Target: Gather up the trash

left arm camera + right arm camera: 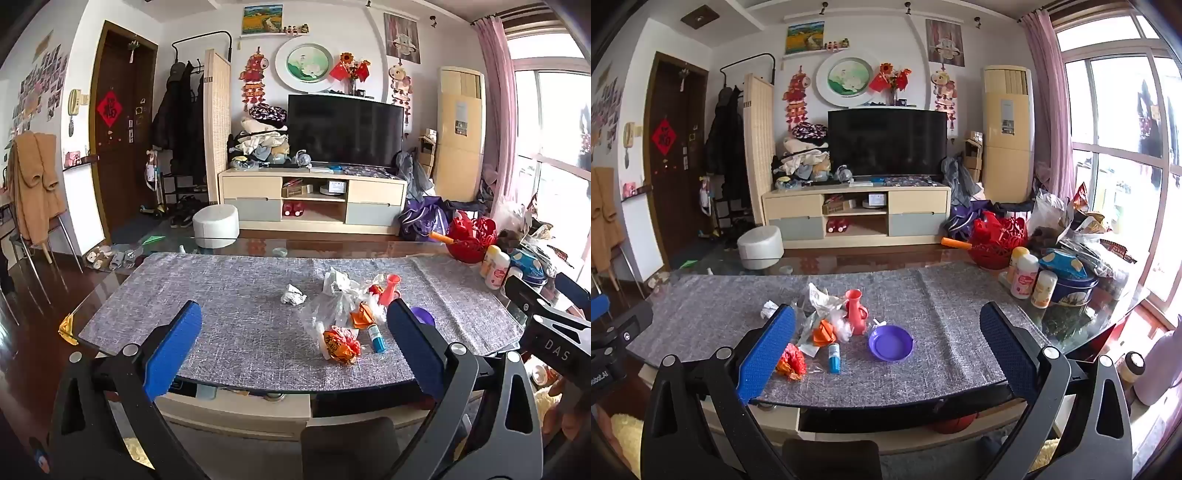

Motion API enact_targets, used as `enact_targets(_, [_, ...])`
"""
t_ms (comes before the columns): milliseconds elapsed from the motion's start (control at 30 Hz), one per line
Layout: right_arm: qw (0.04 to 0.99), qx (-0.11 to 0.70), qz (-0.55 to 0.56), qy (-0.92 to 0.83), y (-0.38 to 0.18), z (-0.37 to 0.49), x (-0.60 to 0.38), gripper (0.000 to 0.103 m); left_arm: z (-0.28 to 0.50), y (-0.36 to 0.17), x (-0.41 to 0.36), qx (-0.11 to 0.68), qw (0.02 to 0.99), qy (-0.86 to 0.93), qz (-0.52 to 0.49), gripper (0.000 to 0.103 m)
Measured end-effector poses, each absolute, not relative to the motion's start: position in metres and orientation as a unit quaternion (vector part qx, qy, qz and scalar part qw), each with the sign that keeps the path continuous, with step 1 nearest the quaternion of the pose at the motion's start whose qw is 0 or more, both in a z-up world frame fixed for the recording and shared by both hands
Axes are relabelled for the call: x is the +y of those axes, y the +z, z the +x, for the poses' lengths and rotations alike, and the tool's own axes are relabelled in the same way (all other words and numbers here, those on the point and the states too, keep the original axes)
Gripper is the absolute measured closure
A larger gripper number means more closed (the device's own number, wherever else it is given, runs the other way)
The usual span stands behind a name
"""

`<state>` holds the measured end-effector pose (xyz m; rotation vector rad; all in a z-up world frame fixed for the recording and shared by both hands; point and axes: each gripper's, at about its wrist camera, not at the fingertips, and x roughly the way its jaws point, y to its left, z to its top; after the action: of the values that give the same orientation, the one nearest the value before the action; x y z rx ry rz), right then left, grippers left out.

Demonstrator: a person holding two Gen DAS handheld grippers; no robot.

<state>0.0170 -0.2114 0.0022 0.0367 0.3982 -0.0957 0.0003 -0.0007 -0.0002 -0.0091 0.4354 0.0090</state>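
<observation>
While both grippers hang spread, empty: approach step; next, left gripper (293, 339) toward crumpled paper (293, 294) left of purple dish (890, 342); right gripper (888, 341) waits.

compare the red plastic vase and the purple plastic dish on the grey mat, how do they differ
The red plastic vase stands tall and narrow, while the purple plastic dish is low, wide and round. The vase has a flared neck and small side handles; the dish is a shallow open bowl with a rim. The vase sits right against the crumpled wrappers, the dish a little apart on bare mat. Both are upright, plastic, and rest on the grey woven mat.
</observation>
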Motion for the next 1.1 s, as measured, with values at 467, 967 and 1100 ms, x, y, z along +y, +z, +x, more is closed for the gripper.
enact_targets(467, [0.980, 0.193, 0.020, -0.048, 0.002, 0.016, -0.214, 0.003, 0.001, -0.001, -0.001, 0.211, 0.978, 0.003, -0.009, 0.008])
enact_targets(967, [0.980, 0.194, 0.025, -0.045, 0.003, 0.016, -0.213, 0.003, -0.002, 0.010, -0.012, 0.207, 0.978, 0.001, -0.011, 0.008])
enact_targets(1100, [0.980, 0.192, 0.025, -0.045, 0.001, 0.015, -0.210, 0.003, 0.000, 0.004, -0.009, 0.205, 0.979, -0.002, -0.012, 0.008])
